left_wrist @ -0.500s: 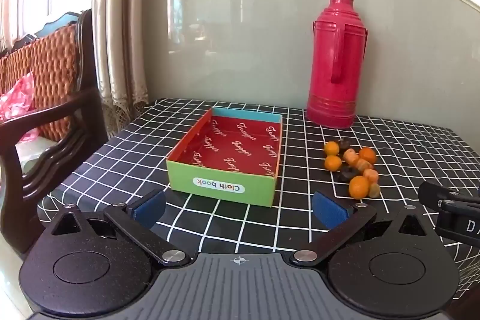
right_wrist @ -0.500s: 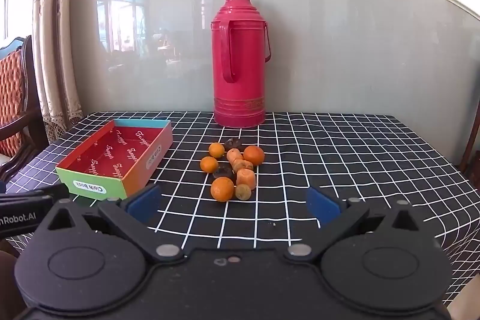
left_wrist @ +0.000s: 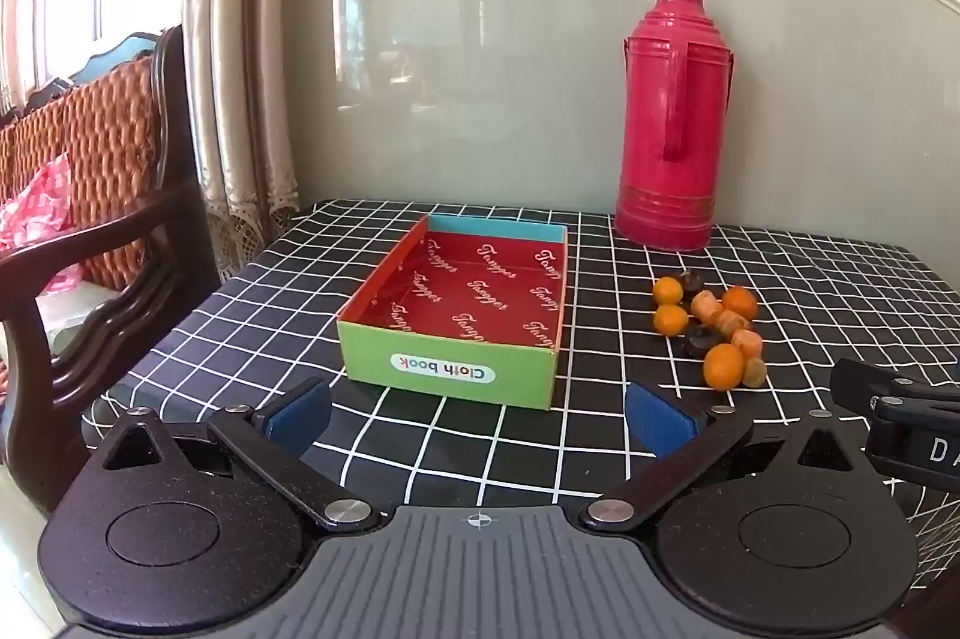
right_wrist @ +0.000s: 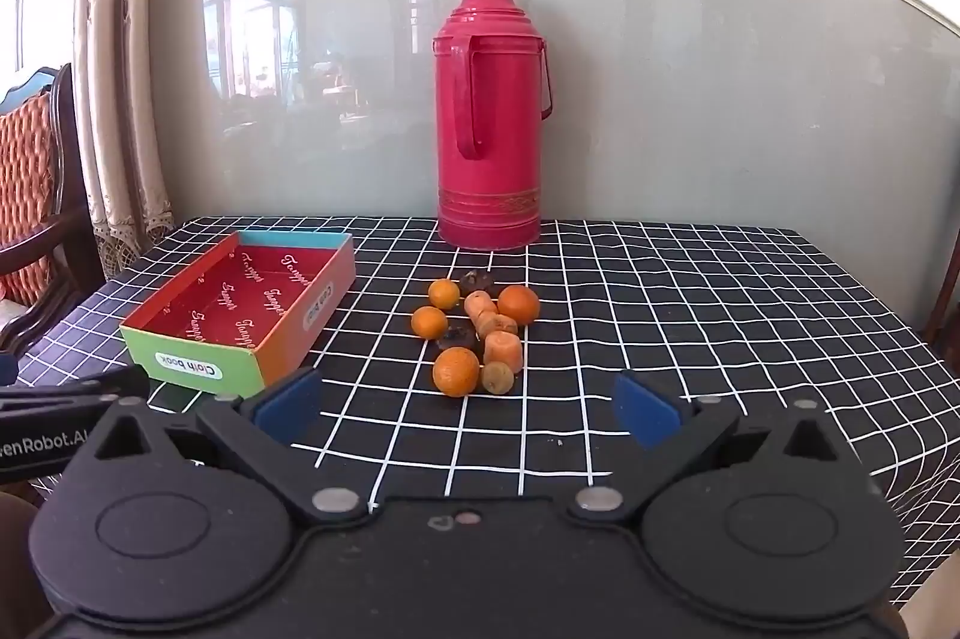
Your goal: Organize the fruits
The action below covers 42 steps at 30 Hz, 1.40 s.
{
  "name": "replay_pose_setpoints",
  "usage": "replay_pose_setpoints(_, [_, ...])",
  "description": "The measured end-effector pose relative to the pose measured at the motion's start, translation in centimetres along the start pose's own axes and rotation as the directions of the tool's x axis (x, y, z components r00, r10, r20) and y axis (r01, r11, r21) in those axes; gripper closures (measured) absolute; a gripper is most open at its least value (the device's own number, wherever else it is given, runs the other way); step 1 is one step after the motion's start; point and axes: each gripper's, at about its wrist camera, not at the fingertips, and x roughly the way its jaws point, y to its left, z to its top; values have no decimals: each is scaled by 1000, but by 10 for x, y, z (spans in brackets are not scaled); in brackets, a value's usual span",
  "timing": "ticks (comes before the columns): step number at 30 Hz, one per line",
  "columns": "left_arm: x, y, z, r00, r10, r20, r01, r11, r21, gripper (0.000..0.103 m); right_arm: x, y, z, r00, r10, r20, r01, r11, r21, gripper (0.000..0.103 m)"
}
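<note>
A cluster of small fruits (right_wrist: 477,333) lies on the black checked tablecloth: several oranges, pale orange pieces and dark ones. It also shows in the left wrist view (left_wrist: 711,324). An empty open box (left_wrist: 462,315) with a red inside and green front stands left of the cluster, also in the right wrist view (right_wrist: 246,309). My left gripper (left_wrist: 477,420) is open and empty, just in front of the box. My right gripper (right_wrist: 468,411) is open and empty, just in front of the nearest orange (right_wrist: 456,370).
A tall red thermos (right_wrist: 492,117) stands at the back by the wall, behind the fruits. A wooden chair (left_wrist: 90,195) is off the table's left side. The table edge (right_wrist: 918,399) drops away at the right.
Both grippers have moved slightly forward and lower toward the table. Nothing on the table has moved.
</note>
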Motion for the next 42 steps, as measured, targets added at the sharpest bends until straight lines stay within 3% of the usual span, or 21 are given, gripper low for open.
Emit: replay_pose_setpoints(42, [1, 3, 0, 1000, -1, -5, 1, 1000, -3, 0, 1, 2, -1, 1000, 14, -16, -14, 1000, -8, 6])
